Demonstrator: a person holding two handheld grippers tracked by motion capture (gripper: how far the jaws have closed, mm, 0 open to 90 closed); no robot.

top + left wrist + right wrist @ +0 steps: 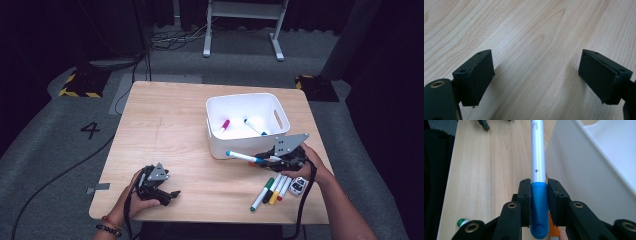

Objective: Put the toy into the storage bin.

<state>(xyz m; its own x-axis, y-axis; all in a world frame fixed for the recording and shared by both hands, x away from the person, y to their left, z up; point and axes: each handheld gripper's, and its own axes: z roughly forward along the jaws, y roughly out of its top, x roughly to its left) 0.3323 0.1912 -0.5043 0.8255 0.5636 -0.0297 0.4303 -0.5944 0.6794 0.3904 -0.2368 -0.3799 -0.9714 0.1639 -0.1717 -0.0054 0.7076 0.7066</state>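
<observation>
wooden table (pixel 170 125) | left gripper (pixel 172 195) fingers wide apart, empty | right gripper (pixel 539 202) fingers clamp blue marker (pixel 538 165)

White bin (pixel 248 102) with slotted handles, upright, pink-capped marker (pixel 223 125) and blue-capped marker (pixel 254 126) lying inside, blue marker (pixel 243 156) level just in front of the bin, four markers (pixel 270 191) side by side nearer than the bin

A white bin (pixel 247 125) sits on light woodgrain table (pixel 165 130); held marker (pixel 538 170) is blue-capped.
</observation>
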